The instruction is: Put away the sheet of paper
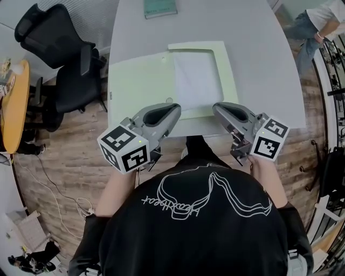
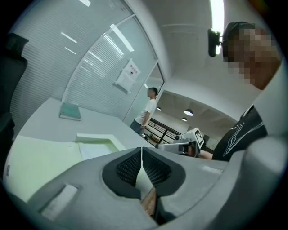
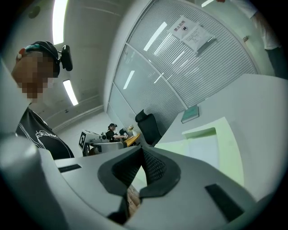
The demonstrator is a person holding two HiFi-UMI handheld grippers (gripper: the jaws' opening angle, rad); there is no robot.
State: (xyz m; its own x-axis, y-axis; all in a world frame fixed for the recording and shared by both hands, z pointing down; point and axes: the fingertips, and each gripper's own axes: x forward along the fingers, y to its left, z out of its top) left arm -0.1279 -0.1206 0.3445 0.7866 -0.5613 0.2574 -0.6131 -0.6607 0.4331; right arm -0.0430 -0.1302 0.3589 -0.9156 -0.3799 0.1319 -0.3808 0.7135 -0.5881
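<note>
A white sheet of paper [image 1: 195,80] lies flat in the right half of an open pale green folder [image 1: 140,83] on the grey table [image 1: 259,64]. My left gripper [image 1: 173,112] hovers over the folder's near edge, left of the sheet, its pads pressed together with nothing between them. To the right of it my right gripper [image 1: 218,109] is at the same height, shut and empty too. In the left gripper view the left gripper [image 2: 142,155] points across the folder [image 2: 45,157]. The right gripper view shows the right gripper [image 3: 141,155] with the sheet [image 3: 204,150] beyond it.
A teal book [image 1: 160,7] lies at the table's far edge. Black office chairs [image 1: 64,64] stand left of the table beside an orange round table [image 1: 13,102]. A person [image 1: 318,21] stands at the far right.
</note>
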